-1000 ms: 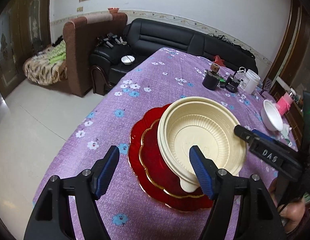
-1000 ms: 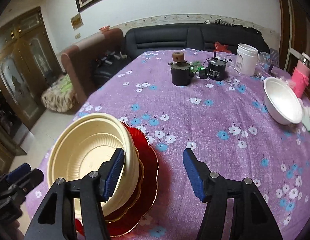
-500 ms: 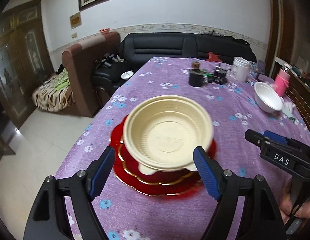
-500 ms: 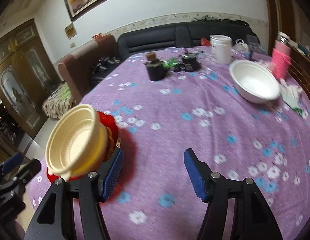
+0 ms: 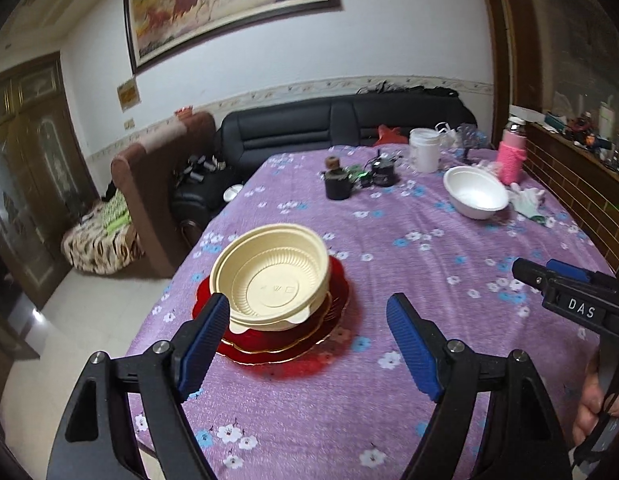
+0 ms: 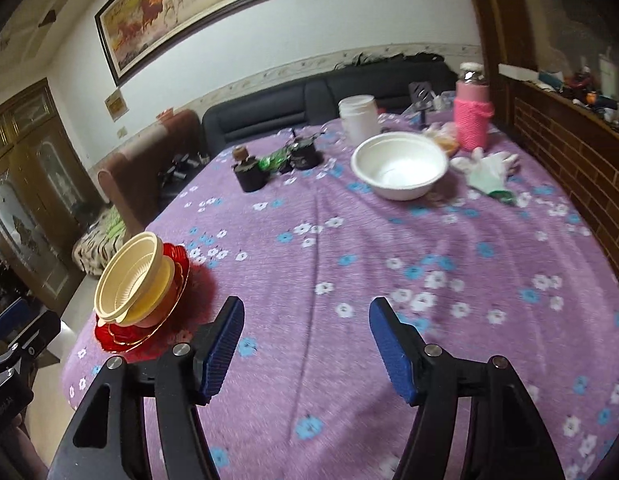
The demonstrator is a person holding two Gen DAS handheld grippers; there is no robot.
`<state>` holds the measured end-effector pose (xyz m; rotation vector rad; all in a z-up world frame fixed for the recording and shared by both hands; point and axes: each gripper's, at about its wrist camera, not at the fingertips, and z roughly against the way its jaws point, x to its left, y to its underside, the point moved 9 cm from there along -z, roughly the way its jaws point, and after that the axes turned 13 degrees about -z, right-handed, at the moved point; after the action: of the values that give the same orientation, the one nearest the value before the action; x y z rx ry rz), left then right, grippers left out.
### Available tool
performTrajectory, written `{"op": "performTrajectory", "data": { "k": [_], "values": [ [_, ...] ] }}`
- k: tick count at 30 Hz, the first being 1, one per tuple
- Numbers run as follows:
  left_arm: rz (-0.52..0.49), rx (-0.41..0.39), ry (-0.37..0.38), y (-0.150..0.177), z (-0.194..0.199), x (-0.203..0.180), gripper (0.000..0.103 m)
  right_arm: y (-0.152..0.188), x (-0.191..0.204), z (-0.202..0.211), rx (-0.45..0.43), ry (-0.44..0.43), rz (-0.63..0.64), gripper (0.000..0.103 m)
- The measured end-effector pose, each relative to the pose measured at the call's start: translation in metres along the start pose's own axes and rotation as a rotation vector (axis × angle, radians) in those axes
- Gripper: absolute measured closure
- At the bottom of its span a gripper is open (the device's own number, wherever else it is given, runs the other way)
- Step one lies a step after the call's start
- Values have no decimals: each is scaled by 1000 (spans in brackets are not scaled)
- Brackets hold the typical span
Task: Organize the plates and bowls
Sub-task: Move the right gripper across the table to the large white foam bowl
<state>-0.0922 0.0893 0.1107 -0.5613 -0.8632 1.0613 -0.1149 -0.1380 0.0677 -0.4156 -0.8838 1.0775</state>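
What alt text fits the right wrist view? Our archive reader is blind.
Open, empty blue-tipped tongs, opening wider, hover over a purple flowered tablecloth. At left, cream bowls sit stacked on red plates; farther back are a white bowl, a white jar and a pink bottle.

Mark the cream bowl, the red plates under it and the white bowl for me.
cream bowl (image 5: 275,280): left wrist view, on its ribbed inner floor.
red plates (image 5: 337,276): left wrist view, on the bare right rim of the stack.
white bowl (image 6: 397,168): right wrist view, on its inside bottom.
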Motion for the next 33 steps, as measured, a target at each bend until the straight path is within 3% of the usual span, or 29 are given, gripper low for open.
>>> {"op": "performTrajectory", "data": {
  "k": [6, 11, 17, 21, 24, 26, 29, 33],
  "values": [
    [-21, -68, -14, -13, 36, -5, 18, -13, -4, 49, -89, -21, 8, 32],
    [-19, -129, 93, -50, 82, 2, 18, -44, -4, 90, -124, -23, 10, 32],
    [-106, -225, 174, -139, 167, 31, 16, -145, -7, 173, -227, -4, -89, 32],
    [-123, -266, 81, -194, 190, 69, 10, -225, 2, 222, -275, -31, -143, 32],
    [-76, -259, -47, -224, 181, 107, 10, -271, 5, 247, -346, -33, -159, 31],
    [-28, -230, -83, -229, 163, 125, 10, -286, 5, 245, -356, -33, -167, 31],
    [27, -152, -29, -219, 122, 130, 10, -283, 1, 213, -305, -7, -160, 31],
    [51, 1, 114, -187, 48, 101, 10, -264, -18, 136, -177, 46, -164, 31]
  ]
}}
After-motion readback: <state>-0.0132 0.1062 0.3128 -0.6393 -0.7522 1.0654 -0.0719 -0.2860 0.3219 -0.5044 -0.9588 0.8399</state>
